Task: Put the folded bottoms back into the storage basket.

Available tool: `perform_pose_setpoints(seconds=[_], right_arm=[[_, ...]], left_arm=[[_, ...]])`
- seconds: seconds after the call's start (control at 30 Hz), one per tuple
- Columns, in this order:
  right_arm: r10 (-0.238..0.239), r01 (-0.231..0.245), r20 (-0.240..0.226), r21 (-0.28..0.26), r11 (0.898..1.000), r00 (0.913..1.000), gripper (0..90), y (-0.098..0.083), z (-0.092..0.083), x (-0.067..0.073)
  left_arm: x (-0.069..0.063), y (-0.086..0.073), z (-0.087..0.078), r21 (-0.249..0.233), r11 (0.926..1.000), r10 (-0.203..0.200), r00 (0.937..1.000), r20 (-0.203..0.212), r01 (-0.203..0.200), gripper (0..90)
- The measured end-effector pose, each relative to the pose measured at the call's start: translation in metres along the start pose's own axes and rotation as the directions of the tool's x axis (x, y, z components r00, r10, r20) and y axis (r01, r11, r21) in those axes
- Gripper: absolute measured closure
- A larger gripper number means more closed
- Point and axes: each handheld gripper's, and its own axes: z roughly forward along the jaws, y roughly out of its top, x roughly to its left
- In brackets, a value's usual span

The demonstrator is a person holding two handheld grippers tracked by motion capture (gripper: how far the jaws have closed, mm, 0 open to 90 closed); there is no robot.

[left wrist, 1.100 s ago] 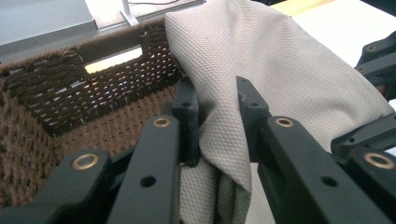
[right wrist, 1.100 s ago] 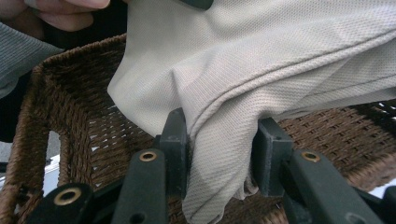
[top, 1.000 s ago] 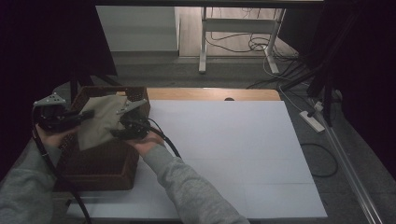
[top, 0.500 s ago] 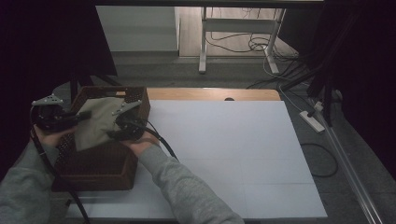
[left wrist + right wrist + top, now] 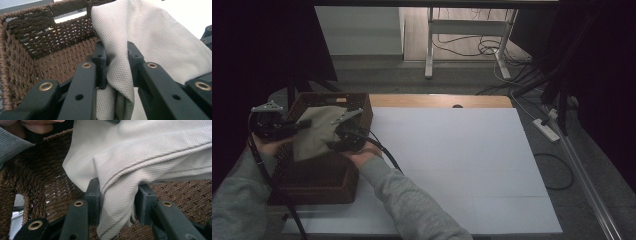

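A beige cloth hangs folded over the brown wicker basket at the table's left. My left gripper is shut on the cloth's left side, and my right gripper is shut on its right side. In the left gripper view the cloth is pinched between the jaws, above the basket's inside. The right gripper view has a bunched fold of the cloth clamped between its jaws, with the basket's weave below it. The cloth's lower end dips into the basket.
A white sheet covers the table to the right of the basket. A wooden strip runs along the far edge. Beyond are a white table frame, floor cables and a power strip at the right.
Both grippers with the cloth have drifted slightly toward the near end of the basket; the cloth hangs a little lower. The grips are unchanged.
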Motion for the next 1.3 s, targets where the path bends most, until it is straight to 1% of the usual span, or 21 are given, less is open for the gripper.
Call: perform_pose_setpoints(seconds=[0.5,0.6,0.63,0.67,0.7,0.73,0.77,0.83,0.87,0.9,0.97,1.13,1.3], right_arm=[[-0.001,0.001,-0.007,0.002,1.0,1.0,61.1,0.0,0.002,0.002],[0.003,-0.003,-0.004,0.009,1.0,1.0,59.1,0.001,0.002,0.002],[0.002,-0.002,-0.001,0.007,1.0,1.0,55.5,0.001,0.003,0.002],[0.014,-0.014,-0.002,0.004,1.0,0.9999,45.7,0.001,0.003,0.002],[0.037,-0.037,0.008,0.007,0.999,0.9993,34.3,0.0,0.004,0.001],[0.068,-0.069,0.022,0.018,0.997,0.9974,26.3,0.0,0.004,0.0],[0.084,-0.084,0.016,0.024,0.996,0.9963,23.3,-0.001,0.003,-0.002],[0.081,-0.082,0.027,0.025,0.996,0.9964,20.7,-0.002,0.001,-0.004],[0.071,-0.072,0.039,0.019,0.997,0.9967,20.6,-0.003,-0.003,-0.004],[0.065,-0.065,0.041,0.011,0.998,0.9971,20.6,-0.004,-0.006,-0.004],[0.071,-0.071,0.038,-0.001,0.997,0.9967,20.9,-0.005,-0.012,-0.006],[0.075,-0.075,0.043,-0.005,0.997,0.9963,22.3,-0.007,-0.024,-0.012],[0.073,-0.072,0.053,-0.005,0.997,0.9959,22.4,-0.01,-0.036,-0.017]], left_arm=[[0.001,0.0,0.001,0.006,1.0,0.003,1.0,-0.008,-0.003,73.6],[0.001,0.0,0.001,0.002,1.0,-0.001,0.9999,-0.014,0.001,72.9],[0.001,0.0,0.001,-0.003,0.9998,-0.018,0.9988,-0.046,0.018,71.2],[0.002,0.0,0.001,-0.011,0.9995,-0.031,0.9971,-0.069,0.03,64.3],[0.002,0.001,0.001,-0.015,0.999,-0.042,0.9959,-0.08,0.041,52.4],[0.003,0.001,0.001,-0.006,0.999,-0.045,0.9945,-0.095,0.045,41.6],[0.003,0.002,0.0,-0.002,0.9991,-0.043,0.9942,-0.099,0.043,36.4],[0.002,0.002,-0.002,-0.008,0.9992,-0.039,0.9949,-0.093,0.039,32.5],[0.001,0.002,-0.003,-0.015,0.9992,-0.039,0.9955,-0.086,0.038,32.4],[-0.001,0.002,-0.003,-0.018,0.9993,-0.035,0.9961,-0.082,0.033,32.4],[-0.003,0.003,-0.003,-0.02,0.9994,-0.031,0.9969,-0.073,0.03,32.5],[-0.012,0.006,-0.002,-0.009,0.9999,-0.009,0.999,-0.044,0.009,32.7],[-0.022,0.007,0.0,0.003,1.0,0.001,0.9998,-0.02,-0.001,32.7]])
